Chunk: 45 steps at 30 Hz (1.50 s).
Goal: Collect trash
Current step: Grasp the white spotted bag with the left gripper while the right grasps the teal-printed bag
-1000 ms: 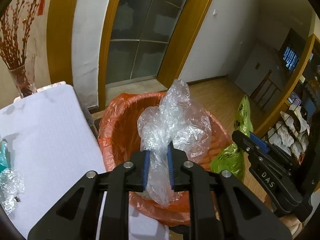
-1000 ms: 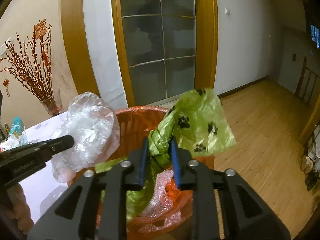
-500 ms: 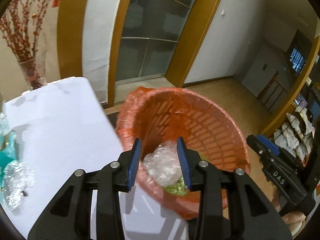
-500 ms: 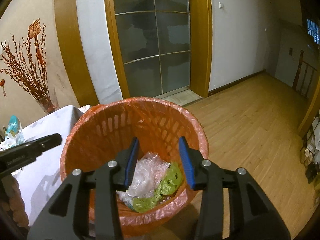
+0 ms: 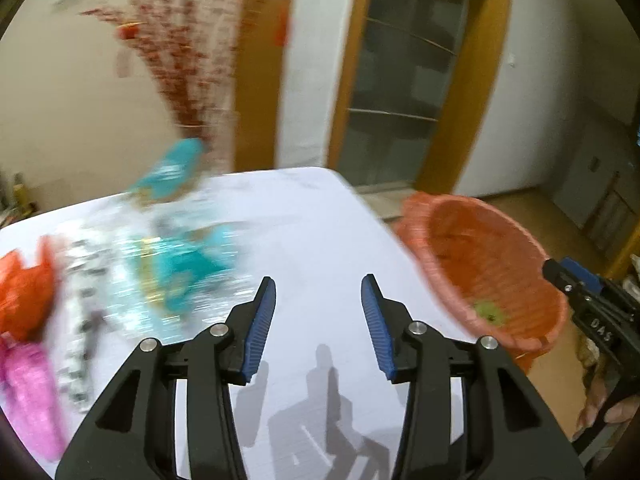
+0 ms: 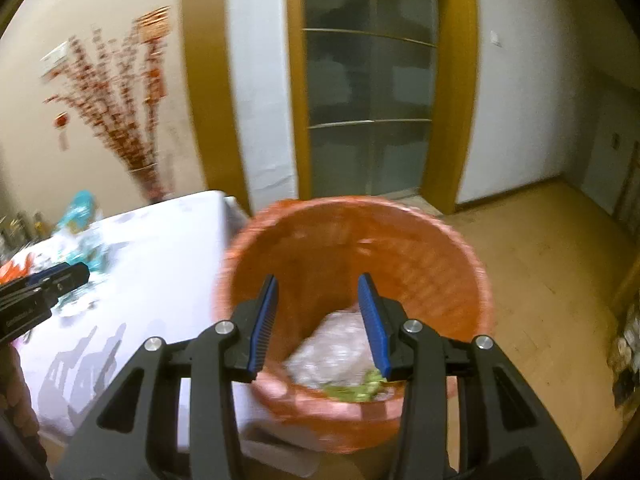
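Both tongs were empty with the jaws spread wide. Left tongs [image 5: 318, 312] hung over the bare middle of the tabletop [image 5: 320, 240]; right tongs [image 6: 318, 312] sat above the mouth of the orange bin [image 6: 440, 248].

Bin stood on the floor just off the tabletop's right edge. Two pieces lay in its bottom: a clear plastic wad [image 6: 336, 344] and a green bag [image 6: 360, 390] beside it.

Step, as I read it: drop-off done for those two, left tongs heading for the next pickup.

Remaining trash was bunched at the tabletop's left side, heavily blurred, so the count is rough:
- 1 orange wrapper [image 5: 24, 292] at the left edge
- 1 pink wrapper [image 5: 30, 392] at the near-left corner
- 1 teal packet [image 5: 188, 268] nearest the left tongs
- 1 teal packet [image 5: 172, 170] at the far edge
- silvery foil mixed in; number couldn't be told

Next move likely calls for carrying the left tongs left and down onto the nearest teal packet, closing on a raised fold. Thin film will probably slip if pinched flat.
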Motion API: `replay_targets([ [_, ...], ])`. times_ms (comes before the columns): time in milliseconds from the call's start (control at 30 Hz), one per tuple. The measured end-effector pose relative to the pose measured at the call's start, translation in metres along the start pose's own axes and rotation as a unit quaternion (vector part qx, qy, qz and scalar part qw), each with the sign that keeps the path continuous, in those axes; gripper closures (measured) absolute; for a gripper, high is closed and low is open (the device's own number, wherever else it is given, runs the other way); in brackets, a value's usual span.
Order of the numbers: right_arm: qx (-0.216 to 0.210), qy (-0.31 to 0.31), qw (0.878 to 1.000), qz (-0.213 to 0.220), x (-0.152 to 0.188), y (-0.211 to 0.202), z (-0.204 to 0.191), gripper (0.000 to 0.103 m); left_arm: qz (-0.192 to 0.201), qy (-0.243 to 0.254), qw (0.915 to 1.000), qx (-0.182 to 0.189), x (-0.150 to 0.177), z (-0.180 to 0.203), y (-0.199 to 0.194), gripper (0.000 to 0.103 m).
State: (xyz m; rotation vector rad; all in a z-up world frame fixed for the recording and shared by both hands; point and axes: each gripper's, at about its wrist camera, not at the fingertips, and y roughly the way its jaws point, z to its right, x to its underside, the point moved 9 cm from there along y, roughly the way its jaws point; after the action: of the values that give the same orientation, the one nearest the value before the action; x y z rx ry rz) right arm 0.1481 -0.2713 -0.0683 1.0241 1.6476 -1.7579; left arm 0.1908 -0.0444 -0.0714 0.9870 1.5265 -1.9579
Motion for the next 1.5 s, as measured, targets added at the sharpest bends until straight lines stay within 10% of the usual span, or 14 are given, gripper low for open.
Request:
replay_targets([
  [567,-0.144,-0.06,0.987,-0.029,0.007,0.01,-0.179,0.061,0.031,-0.076,0.9898,-0.117,0.035,-0.145,-0.069,0.056],
  [767,-0.192,-0.085,0.977,-0.041,0.001,0.026,-0.256,0.046,0.057,-0.097,0.9841,-0.137,0.035,-0.177,-0.099,0.056],
  [1167,-0.16,-0.123,0.971,-0.127,0.013,0.113,-0.319,0.04,0.061,-0.131,0.9789,-0.145,0.044,-0.214,-0.107,0.052],
  [1233,-0.164,-0.128,0.966,-0.153,0.025,0.121,-0.319,0.055,0.057,-0.135,0.979,-0.142,0.045,-0.216,-0.104,0.052],
  [1300,-0.171,-0.123,0.966,-0.153,0.023,0.119,-0.317,0.096,0.054,-0.136,0.9792,-0.141,0.045,-0.218,-0.099,0.052],
  [1500,-0.174,-0.137,0.965,-0.144,0.02,0.106,-0.303,0.1,0.046,-0.134,0.9811,-0.132,0.045,-0.209,-0.093,0.052],
])
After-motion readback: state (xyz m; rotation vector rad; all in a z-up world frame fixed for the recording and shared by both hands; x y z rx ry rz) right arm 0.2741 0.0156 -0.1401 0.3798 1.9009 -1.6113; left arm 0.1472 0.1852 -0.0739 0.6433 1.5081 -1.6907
